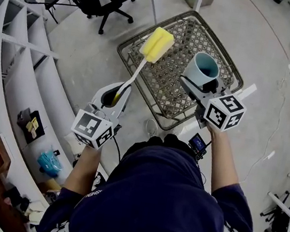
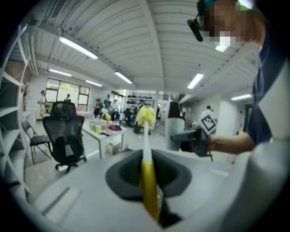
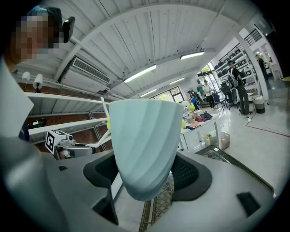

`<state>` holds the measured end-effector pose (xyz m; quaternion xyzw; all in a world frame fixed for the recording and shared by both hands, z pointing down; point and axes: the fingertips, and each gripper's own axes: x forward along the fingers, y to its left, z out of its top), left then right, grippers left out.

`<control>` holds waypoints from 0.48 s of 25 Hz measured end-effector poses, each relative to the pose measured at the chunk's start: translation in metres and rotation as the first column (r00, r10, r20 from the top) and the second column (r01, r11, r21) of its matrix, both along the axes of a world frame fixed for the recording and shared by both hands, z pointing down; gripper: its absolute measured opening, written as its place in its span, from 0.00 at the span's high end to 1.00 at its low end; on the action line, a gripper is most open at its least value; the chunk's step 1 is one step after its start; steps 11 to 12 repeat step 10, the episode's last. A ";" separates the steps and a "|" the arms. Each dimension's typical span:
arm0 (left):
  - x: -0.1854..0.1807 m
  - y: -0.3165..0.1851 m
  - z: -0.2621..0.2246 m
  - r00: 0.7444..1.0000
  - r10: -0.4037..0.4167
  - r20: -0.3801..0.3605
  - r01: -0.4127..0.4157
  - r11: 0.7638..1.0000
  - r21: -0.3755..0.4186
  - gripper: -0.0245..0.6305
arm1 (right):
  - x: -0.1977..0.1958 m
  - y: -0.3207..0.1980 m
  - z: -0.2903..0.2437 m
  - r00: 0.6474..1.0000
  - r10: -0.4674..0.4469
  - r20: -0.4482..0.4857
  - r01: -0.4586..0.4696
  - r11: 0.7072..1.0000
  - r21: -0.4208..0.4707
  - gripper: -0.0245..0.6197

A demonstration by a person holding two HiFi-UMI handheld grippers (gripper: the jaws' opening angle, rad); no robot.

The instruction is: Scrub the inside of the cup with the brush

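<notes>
**Brush and cup both held, sponge not yet in the cup**

From where I stood, the person had both things up in the air over the wire basket (image 1: 170, 89) on the floor. The left gripper (image 1: 117, 95) had its jaws closed tight on the yellow lower end of the brush (image 1: 134, 76). The thin white stem ran up and away to the yellow sponge head (image 1: 157, 44). The right gripper (image 1: 201, 86) had its jaws spread about as wide as the pale blue cup (image 1: 203, 70) and pressed on its ribbed body low down, near the base. The mouth faced up and was open to view. The sponge head hung to the left of the cup, apart from it and not over the rim.

To my eye the brush would be very light. Its stem looked slender enough to bend, and because it was gripped at the far end the head would probably wander a bit under pressure. A hold on the thicker yellow section seemed right, since that part looked stiff enough to steer with. The sponge looked soft and should squash to fit the inside wall.

The cup looked rigid and smooth. I could not tell whether it was ceramic or plastic, so I would have treated it as breakable. With a hold low on a tapering body, a hard push from the brush might twist or tip it in the jaws. Gentle strokes, pressed down towards the base, seemed the safer way.
</notes>
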<state>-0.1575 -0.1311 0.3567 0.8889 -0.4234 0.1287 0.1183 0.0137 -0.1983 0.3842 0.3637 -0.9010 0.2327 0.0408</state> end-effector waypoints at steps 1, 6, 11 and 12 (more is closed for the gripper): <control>0.001 0.000 0.001 1.000 0.001 -0.001 -0.001 1.000 -0.001 0.92 | 0.000 0.000 0.001 1.000 0.000 -0.001 0.000 1.000 -0.002 0.42; 0.002 -0.002 0.001 1.000 0.001 -0.004 -0.001 1.000 -0.001 0.92 | 0.001 -0.001 0.003 1.000 -0.001 -0.005 0.001 1.000 -0.009 0.42; -0.002 -0.004 0.001 1.000 -0.003 0.000 0.003 1.000 0.005 0.92 | -0.001 0.000 0.005 1.000 -0.005 -0.006 0.005 1.000 -0.010 0.42; -0.002 -0.004 0.001 1.000 -0.003 0.000 0.003 1.000 0.005 0.92 | -0.001 0.000 0.005 1.000 -0.005 -0.006 0.005 1.000 -0.010 0.42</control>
